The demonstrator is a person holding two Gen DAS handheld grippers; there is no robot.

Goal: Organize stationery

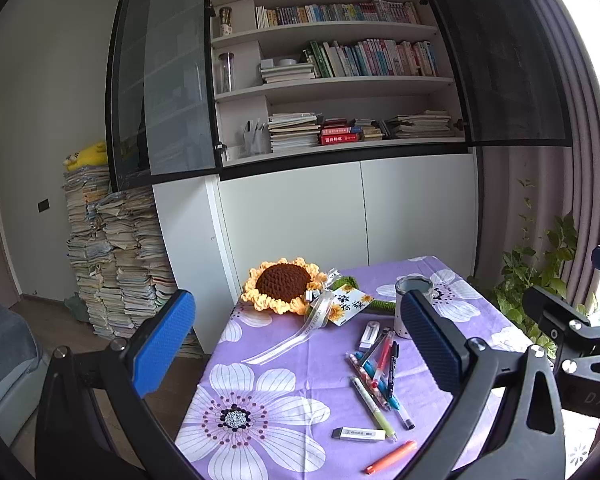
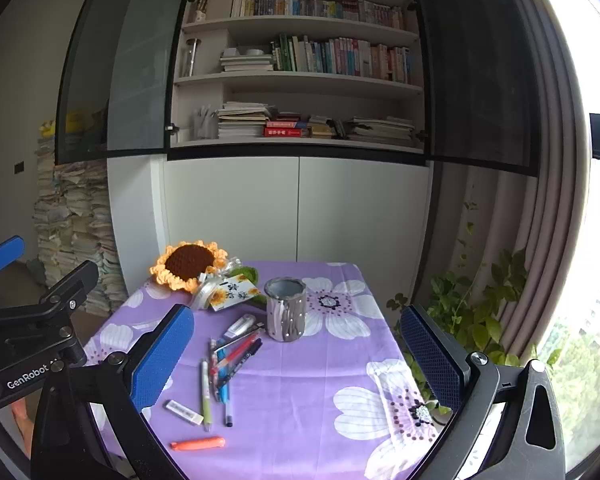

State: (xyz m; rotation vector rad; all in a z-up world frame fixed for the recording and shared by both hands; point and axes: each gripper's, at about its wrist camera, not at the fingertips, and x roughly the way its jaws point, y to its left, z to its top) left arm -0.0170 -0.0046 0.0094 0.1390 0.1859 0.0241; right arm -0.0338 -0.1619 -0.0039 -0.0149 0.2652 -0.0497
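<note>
A pile of pens lies on the purple flowered tablecloth. Close by are a white eraser, an orange highlighter and a white correction tape. A grey pen holder cup stands upright behind the pens. My left gripper hovers open above the table, nothing between its blue pads. My right gripper is open too, high over the pens and cup.
A crocheted sunflower with ribbon and a card lies at the table's far left. Behind stands a white cabinet with a bookshelf. Stacked books fill the left floor. A potted plant and curtain are on the right.
</note>
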